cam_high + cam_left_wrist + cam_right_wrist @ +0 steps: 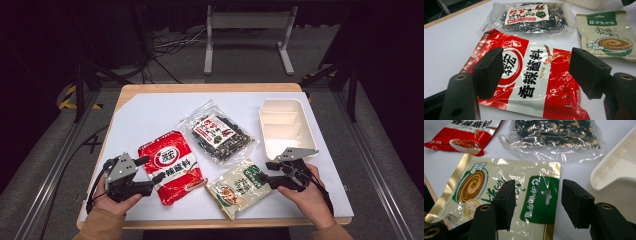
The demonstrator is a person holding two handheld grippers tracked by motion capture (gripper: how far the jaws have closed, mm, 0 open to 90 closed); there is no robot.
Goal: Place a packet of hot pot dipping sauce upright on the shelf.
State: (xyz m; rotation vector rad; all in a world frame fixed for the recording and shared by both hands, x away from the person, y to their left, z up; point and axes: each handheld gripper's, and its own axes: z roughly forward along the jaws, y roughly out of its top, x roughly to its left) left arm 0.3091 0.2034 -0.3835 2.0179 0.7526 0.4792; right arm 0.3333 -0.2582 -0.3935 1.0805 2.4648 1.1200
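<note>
White paper covers the wooden table [150,91], and three food bags lie flat on it. A red bag [171,166] lies on the left, a see-through bag of dark bits [218,132] lies in the middle further back, and a gold and green bag [239,186] lies near the front edge. The left gripper [152,170] sits at the left side of the red bag. In the left gripper view its two black jaws stand wide apart over the red bag [529,77] and squeeze nothing. The right gripper [263,172] is at the green end of the gold and green bag. In the right gripper view its jaws hang apart above that green top [536,197], one on each side, not pinching it. A cream tray [300,107] with walls sits just behind the right hand [310,195].
</note>
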